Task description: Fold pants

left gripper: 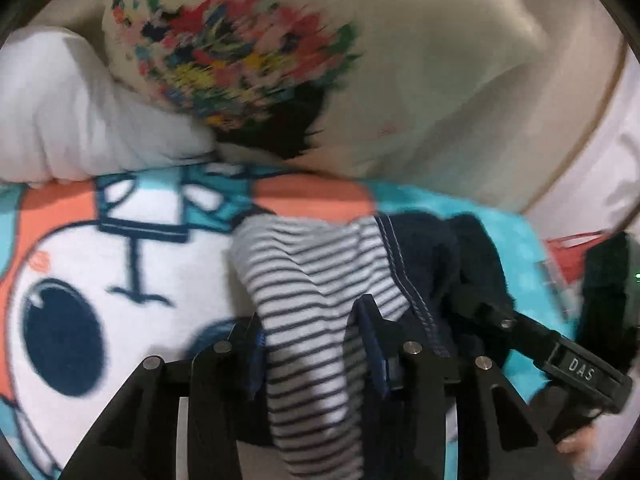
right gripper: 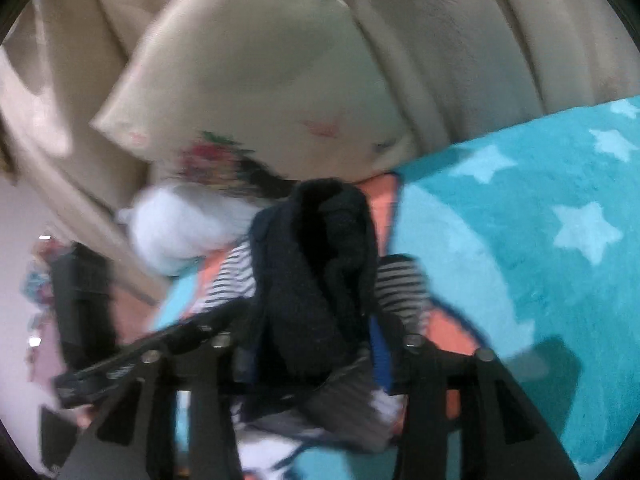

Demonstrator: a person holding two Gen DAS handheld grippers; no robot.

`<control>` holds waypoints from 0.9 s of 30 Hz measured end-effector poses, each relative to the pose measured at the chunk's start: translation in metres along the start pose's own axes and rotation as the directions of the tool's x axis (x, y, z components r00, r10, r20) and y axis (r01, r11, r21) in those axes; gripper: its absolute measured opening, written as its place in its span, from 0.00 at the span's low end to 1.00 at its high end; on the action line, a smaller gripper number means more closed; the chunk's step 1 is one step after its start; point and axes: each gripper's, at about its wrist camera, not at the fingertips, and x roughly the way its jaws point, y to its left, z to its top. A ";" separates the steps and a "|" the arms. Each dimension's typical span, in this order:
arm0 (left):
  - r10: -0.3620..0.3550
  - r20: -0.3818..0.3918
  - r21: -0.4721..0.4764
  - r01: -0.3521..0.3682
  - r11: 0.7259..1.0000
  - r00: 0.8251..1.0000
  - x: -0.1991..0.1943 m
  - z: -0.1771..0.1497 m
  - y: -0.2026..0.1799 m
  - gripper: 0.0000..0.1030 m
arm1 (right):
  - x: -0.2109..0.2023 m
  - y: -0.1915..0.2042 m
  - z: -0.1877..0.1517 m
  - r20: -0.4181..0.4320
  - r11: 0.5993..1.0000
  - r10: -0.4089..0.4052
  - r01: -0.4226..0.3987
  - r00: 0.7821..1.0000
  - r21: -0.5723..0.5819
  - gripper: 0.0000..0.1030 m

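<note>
The navy-and-white striped knit pants (left gripper: 304, 280) look like soft matt cloth, their dark navy side (right gripper: 308, 280) fuzzier, like fleece, edged with pale stitching. The turquoise star-printed blanket (right gripper: 520, 220) is plush with a short nap. The cream cushion with a multicoloured print (left gripper: 400, 80) looks smooth. The black left gripper (left gripper: 312, 344) and the black right gripper (right gripper: 308, 344) are matt plastic with small shiny metal pins.

This is a home bedroom or living room: a plush turquoise fleece blanket printed with pale stars (right gripper: 520, 216) and a cartoon face, a cream pillow with a bright multicoloured print (left gripper: 248, 60), and beige padded upholstery (right gripper: 500, 32) behind.
</note>
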 end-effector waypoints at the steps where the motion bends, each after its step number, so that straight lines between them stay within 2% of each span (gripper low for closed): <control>1: 0.045 -0.002 0.006 -0.045 0.999 0.999 0.001 -0.003 0.003 0.43 | 0.007 -0.003 0.000 -0.014 0.997 -0.072 0.072 0.997 -0.009 0.49; 2: 0.055 0.008 0.008 -0.055 0.998 0.998 -0.004 -0.007 0.007 0.43 | 0.007 -0.008 -0.002 -0.025 0.994 -0.109 0.109 0.994 -0.008 0.49; 4: 0.032 0.071 0.014 -0.033 0.999 0.997 -0.030 -0.018 0.011 0.44 | -0.009 -0.015 -0.008 0.008 0.997 -0.082 0.081 0.997 0.014 0.51; 5: 0.026 0.090 0.020 -0.028 0.999 0.996 -0.038 -0.021 0.011 0.51 | -0.019 -0.016 -0.010 0.034 0.996 -0.089 0.088 0.995 0.009 0.53; 6: 0.027 0.130 0.031 -0.032 0.999 0.991 -0.053 -0.027 0.009 0.58 | -0.029 -0.015 -0.012 0.053 0.993 -0.115 0.116 0.992 -0.013 0.58; 7: 0.030 0.161 0.037 -0.036 0.999 0.986 -0.062 -0.029 0.008 0.60 | -0.036 -0.014 -0.013 0.070 0.987 -0.153 0.155 0.986 -0.037 0.63; 9: 0.041 0.229 0.047 -0.053 0.997 0.972 -0.078 -0.037 0.005 0.68 | -0.047 -0.014 -0.016 0.100 0.969 -0.233 0.240 0.967 -0.066 0.64; 12: 0.072 0.297 0.039 -0.087 0.995 0.952 -0.097 -0.050 0.004 0.69 | -0.054 -0.023 -0.017 0.095 0.949 -0.306 0.312 0.947 -0.052 0.64; 16: 0.142 0.308 0.032 -0.159 0.987 0.941 -0.111 -0.063 0.007 0.69 | -0.070 -0.026 -0.027 0.120 0.956 -0.289 0.292 0.950 -0.009 0.64; 19: 0.185 0.319 -0.008 -0.192 0.981 0.930 -0.122 -0.072 0.021 0.69 | -0.076 -0.021 -0.036 0.133 0.956 -0.292 0.292 0.947 0.015 0.64; 23: 0.217 0.327 -0.109 -0.192 0.975 0.920 -0.142 -0.085 0.050 0.69 | -0.085 -0.013 -0.056 0.154 0.953 -0.302 0.303 0.941 0.017 0.64; 27: 0.239 0.358 -0.169 -0.189 0.967 0.903 -0.165 -0.098 0.065 0.70 | -0.102 -0.006 -0.070 0.196 0.935 -0.349 0.354 0.916 0.010 0.64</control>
